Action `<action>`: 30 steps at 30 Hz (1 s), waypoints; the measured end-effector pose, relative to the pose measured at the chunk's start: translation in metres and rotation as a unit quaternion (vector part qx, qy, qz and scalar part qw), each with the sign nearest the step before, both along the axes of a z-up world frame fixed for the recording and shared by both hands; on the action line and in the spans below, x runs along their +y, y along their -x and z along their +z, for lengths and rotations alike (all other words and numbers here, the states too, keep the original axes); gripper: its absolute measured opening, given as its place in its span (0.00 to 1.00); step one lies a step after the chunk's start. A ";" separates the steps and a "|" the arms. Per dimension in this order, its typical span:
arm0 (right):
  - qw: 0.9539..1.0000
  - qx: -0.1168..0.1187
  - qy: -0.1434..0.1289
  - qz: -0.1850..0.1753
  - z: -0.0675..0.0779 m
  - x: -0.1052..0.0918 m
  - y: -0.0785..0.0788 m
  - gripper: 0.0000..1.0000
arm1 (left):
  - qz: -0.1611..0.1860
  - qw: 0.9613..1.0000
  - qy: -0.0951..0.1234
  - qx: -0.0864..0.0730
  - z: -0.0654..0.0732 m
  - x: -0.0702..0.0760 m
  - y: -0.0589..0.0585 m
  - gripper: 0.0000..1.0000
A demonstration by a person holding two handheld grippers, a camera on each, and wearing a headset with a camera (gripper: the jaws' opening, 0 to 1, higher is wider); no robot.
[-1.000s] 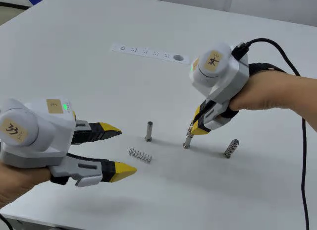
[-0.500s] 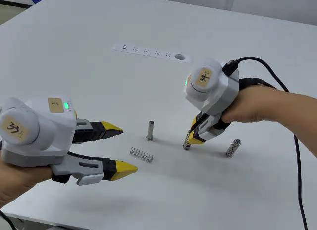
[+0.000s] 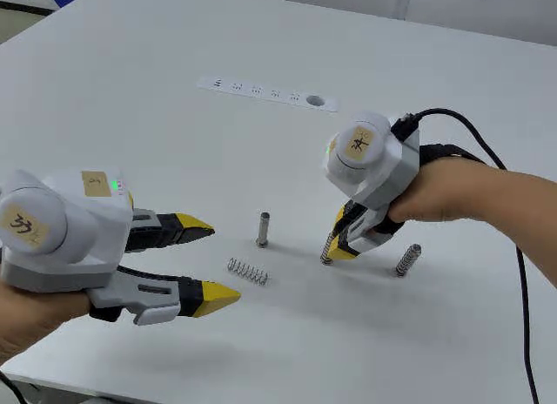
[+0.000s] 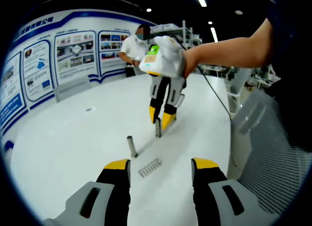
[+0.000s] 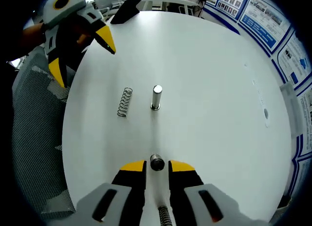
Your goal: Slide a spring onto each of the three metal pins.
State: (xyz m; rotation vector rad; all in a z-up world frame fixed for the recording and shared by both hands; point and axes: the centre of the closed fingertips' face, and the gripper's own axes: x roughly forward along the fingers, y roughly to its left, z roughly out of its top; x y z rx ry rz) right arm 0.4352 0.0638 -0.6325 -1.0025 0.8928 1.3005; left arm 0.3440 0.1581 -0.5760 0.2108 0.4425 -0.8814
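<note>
Your right gripper, jaws narrow on the spring over the middle pin, could tip it pulling sideways; left gripper jaws wide.

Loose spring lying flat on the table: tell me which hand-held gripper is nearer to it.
Left. The left hand-held gripper hovers, jaws open, just short of the loose spring; the right hand-held gripper is farther off, at the middle pin.
</note>
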 end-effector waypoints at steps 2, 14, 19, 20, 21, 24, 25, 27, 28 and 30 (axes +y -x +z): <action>1.000 -0.004 -0.003 0.002 0.004 0.001 0.001 0.20 | 0.000 1.000 -0.001 0.000 0.000 0.000 0.000 0.51; 0.999 -0.018 -0.024 0.026 0.025 0.022 0.012 0.21 | -0.001 1.000 -0.003 0.000 -0.001 0.000 0.001 0.51; 0.999 -0.007 -0.042 0.034 0.026 0.039 0.024 0.21 | -0.002 1.000 -0.004 0.001 -0.001 -0.001 0.002 0.51; 0.999 -0.006 -0.041 0.035 0.023 0.042 0.026 0.21 | -0.002 1.000 -0.005 0.001 -0.001 0.000 0.002 0.51; 0.998 -0.003 -0.043 0.036 0.021 0.045 0.028 0.20 | -0.002 1.000 -0.005 0.001 -0.001 0.000 0.002 0.51; 0.998 0.008 -0.051 0.032 0.017 0.052 0.034 0.20 | -0.001 1.000 -0.007 0.001 -0.001 0.001 0.002 0.51; 0.998 0.009 -0.051 0.031 0.015 0.053 0.036 0.20 | -0.001 1.000 -0.007 0.001 -0.001 0.002 0.002 0.51; 0.998 0.014 -0.053 0.030 0.010 0.056 0.040 0.19 | -0.001 1.000 -0.007 0.002 -0.001 0.002 0.003 0.51; 0.998 0.017 -0.055 0.029 0.009 0.058 0.043 0.19 | -0.001 1.000 -0.007 0.002 -0.002 0.002 0.003 0.51; 0.998 0.023 -0.059 0.026 0.004 0.061 0.048 0.18 | -0.001 1.000 -0.007 0.004 -0.002 0.002 0.003 0.51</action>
